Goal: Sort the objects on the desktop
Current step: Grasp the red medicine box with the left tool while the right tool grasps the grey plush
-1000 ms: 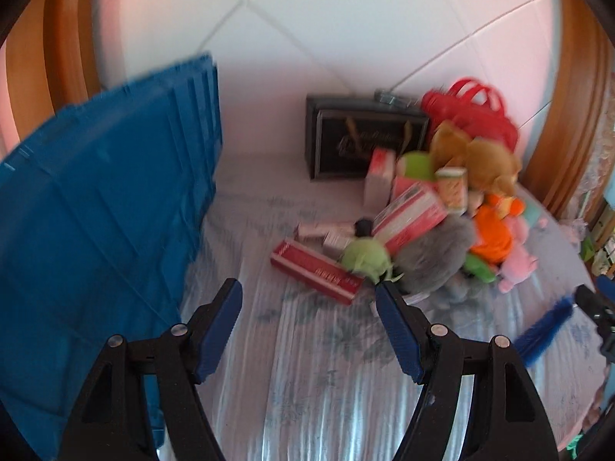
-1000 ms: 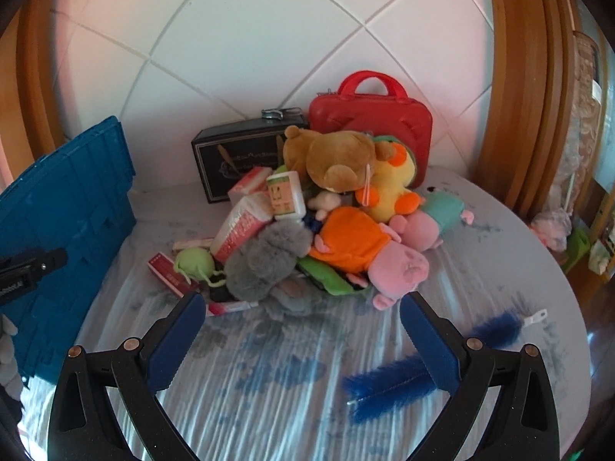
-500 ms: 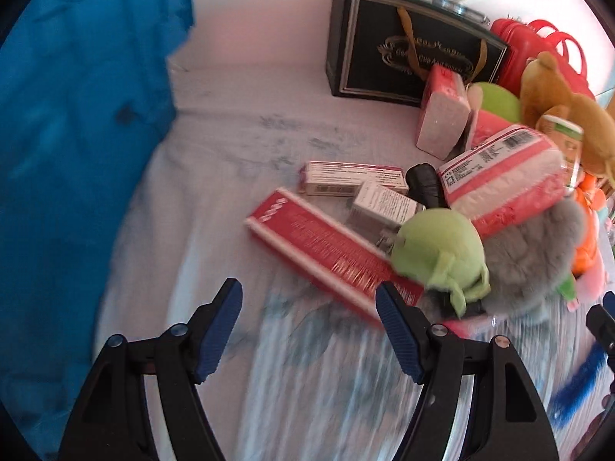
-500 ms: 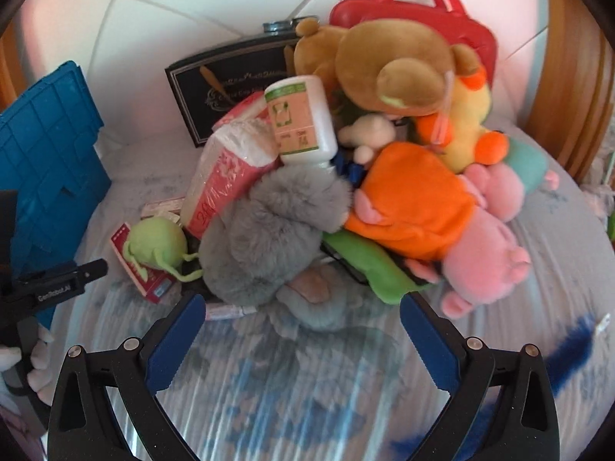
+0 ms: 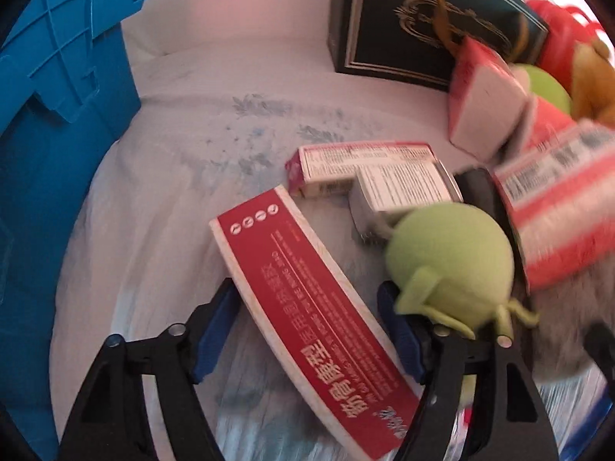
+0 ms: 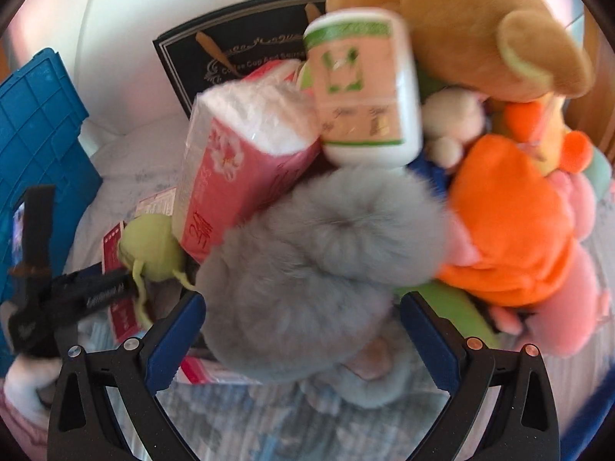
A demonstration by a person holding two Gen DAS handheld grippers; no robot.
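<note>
Left gripper [image 5: 307, 326] low over the bench [image 5: 184, 176], fingers [image 5: 215, 326] apart and just closing in a little, one on each side of the long red box [image 5: 307, 307]. Left blue pad close against the box's edge; right pad not clearly pressing, so box between the fingers but not squeezed. Box flat on the pale flowery cloth, slanting across the middle of the left wrist view.

Right beside the box: a green round plush [image 5: 449, 265], leaning over the right finger and crowding it. Behind that, two small white boxes [image 5: 365, 169] with tiny print, one lying partly on the other. Farther back, a pink tissue pack [image 5: 484, 103] and a black gift box [image 5: 430, 27] standing up. Big blue crate [image 5: 57, 134] along the left side.

Right gripper [image 6: 303, 330] fingers [image 6: 430, 338] wide apart, one on each side of the fluffy grey plush [image 6: 319, 261]. Can't tell if the pads touch the fur. Lots piled tight around it: a pink tissue pack [image 6: 238, 176] leaning on top, a white bottle [image 6: 361, 88] with a green label, a brown bear [image 6: 480, 34], an orange plush [image 6: 511, 219], a pink plush [image 6: 576, 299]. Picture blurry at the edges.
</note>
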